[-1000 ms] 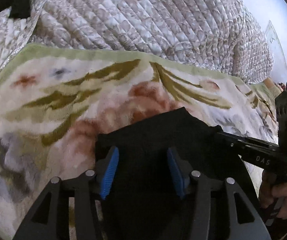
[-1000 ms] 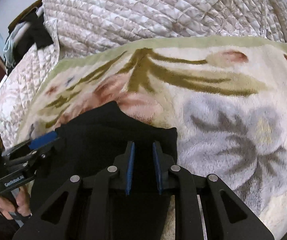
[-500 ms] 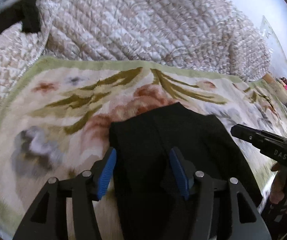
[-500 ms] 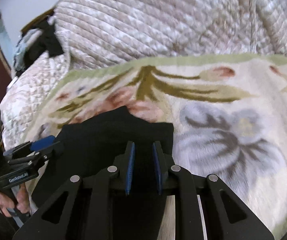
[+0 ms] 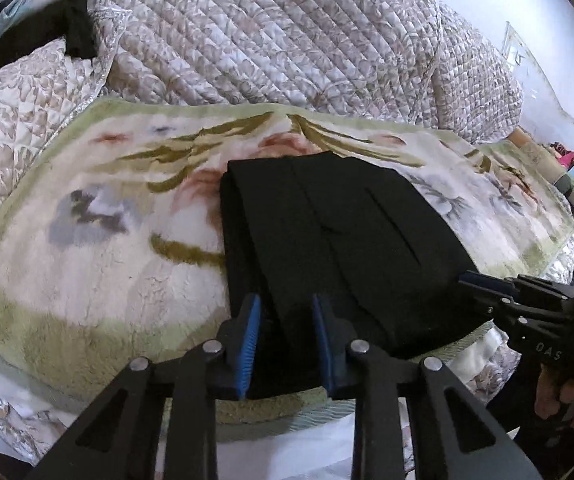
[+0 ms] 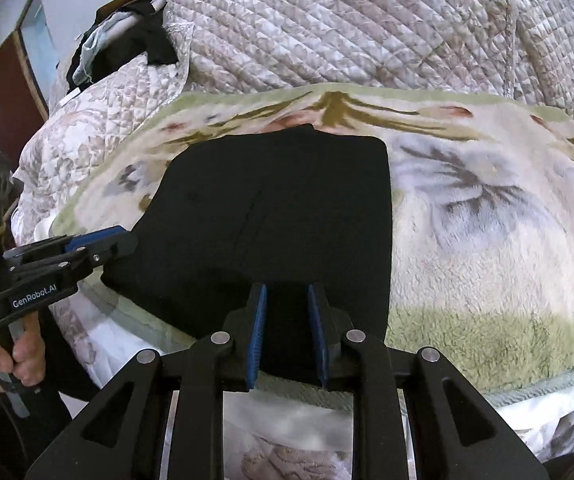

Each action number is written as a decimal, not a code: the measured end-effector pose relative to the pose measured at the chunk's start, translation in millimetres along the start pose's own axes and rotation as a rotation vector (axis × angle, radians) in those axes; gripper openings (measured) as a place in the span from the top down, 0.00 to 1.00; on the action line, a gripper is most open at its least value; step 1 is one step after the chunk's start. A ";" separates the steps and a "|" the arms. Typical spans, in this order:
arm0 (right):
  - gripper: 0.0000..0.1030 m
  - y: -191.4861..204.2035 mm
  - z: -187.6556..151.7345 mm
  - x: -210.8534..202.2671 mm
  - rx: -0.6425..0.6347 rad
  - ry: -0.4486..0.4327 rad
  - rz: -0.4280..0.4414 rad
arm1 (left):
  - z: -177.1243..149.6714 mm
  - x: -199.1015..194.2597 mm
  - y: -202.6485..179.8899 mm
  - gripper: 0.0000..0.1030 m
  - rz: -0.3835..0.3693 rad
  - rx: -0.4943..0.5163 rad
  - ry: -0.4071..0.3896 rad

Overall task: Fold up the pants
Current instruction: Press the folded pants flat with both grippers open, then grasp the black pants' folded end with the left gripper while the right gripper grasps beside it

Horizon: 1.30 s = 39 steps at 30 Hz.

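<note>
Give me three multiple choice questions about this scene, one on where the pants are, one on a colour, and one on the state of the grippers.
1. The pants lie on:
A. a floral fleece blanket
B. a wooden floor
C. a chair

2. The gripper pads are:
A. red
B. blue
C. yellow

3. The left gripper and right gripper are:
A. both open
B. both shut
C. one open, one shut

Answers:
1 A, the blanket surrounds the folded fabric.
2 B, blue strips line the fingers.
3 A, a gap shows between each pair of fingers.

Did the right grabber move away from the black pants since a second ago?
Yes. The right gripper backed toward the near edge of the floral blanket, and its fingers have spread; more of the black pants shows ahead of it.
</note>
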State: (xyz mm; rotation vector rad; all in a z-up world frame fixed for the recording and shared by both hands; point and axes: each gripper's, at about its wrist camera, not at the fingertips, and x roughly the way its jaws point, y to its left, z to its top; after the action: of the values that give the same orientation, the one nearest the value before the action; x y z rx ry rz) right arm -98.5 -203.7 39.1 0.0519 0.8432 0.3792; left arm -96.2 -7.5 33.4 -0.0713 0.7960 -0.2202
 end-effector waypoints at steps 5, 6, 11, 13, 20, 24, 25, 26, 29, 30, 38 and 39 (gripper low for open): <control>0.79 3.5 -1.9 2.7 -0.016 -0.003 -0.012 | -3.0 0.5 1.0 0.72 0.001 0.008 -0.009; 0.79 3.8 -2.0 2.9 -0.015 -0.004 -0.012 | -3.2 0.7 1.7 0.72 -0.001 0.009 -0.009; 0.79 4.1 -1.8 4.1 -0.004 -0.009 -0.004 | -3.4 1.2 2.2 0.71 -0.005 -0.005 -0.005; 0.78 2.6 -1.3 3.3 0.001 -0.011 0.002 | -3.0 1.0 2.9 0.69 -0.003 -0.010 -0.003; 0.78 -5.2 4.4 -8.3 0.027 -0.022 -0.005 | 6.9 -3.1 2.9 0.69 0.020 -0.014 0.011; 0.78 -18.9 11.3 -9.3 0.084 -0.006 -0.004 | 19.0 0.3 11.1 0.69 0.039 -0.030 0.025; 0.78 -21.2 14.3 -9.0 0.093 -0.001 -0.006 | 22.6 1.9 11.5 0.69 0.047 -0.026 0.028; 0.78 -23.0 18.4 -8.6 0.096 0.002 -0.008 | 27.2 4.0 11.2 0.69 0.056 -0.018 0.029; 0.78 -26.8 33.2 -4.7 0.098 0.003 0.004 | 41.9 10.8 8.6 0.69 0.065 0.008 0.027; 0.78 -28.1 38.2 -2.5 0.099 0.005 0.015 | 47.6 14.2 7.8 0.69 0.067 0.015 0.025; 0.78 -27.0 73.3 28.8 0.051 0.046 0.045 | 66.7 45.1 6.3 0.69 0.075 0.036 0.051; 0.78 -26.4 74.4 31.7 0.046 0.048 0.044 | 65.1 48.0 7.1 0.69 0.074 0.033 0.056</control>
State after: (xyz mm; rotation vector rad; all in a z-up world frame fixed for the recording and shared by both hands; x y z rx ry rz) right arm -16.4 -209.6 60.9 0.1044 0.8996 0.4036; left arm -15.9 -12.5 44.2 -0.0048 0.8492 -0.1657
